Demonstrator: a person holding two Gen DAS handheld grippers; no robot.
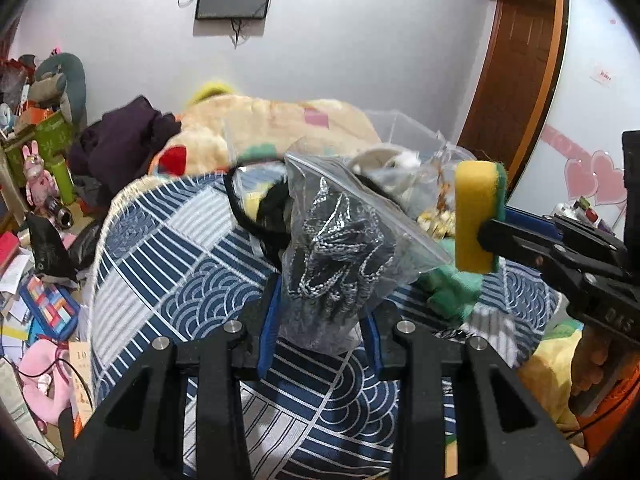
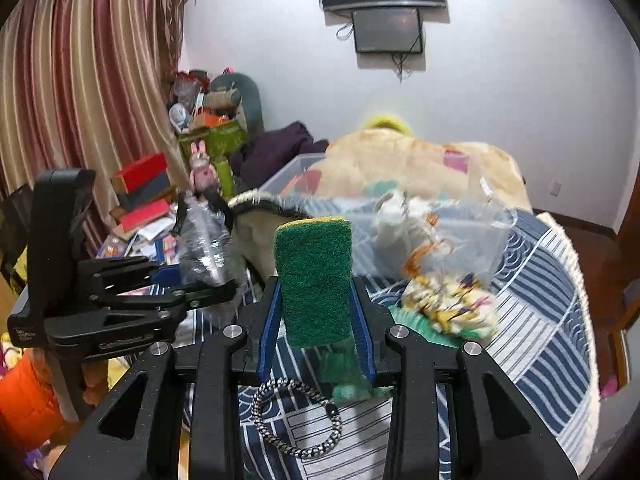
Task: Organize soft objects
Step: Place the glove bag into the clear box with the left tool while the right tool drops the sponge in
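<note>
The sponge (image 2: 316, 280), yellow foam with a green scouring face, stands upright pinched between the right gripper (image 2: 316, 316) pads above the blue patterned bedspread (image 2: 536, 320); I'd carry it level toward the clear plastic bin (image 2: 288, 176) behind and let go only once it is over the rim. The left gripper (image 1: 320, 320) is clamped on a clear zip bag of silvery cord (image 1: 332, 248), which looks floppy, so hold it low and steady. A braided bracelet (image 2: 298, 416) lies on the bedspread below.
</note>
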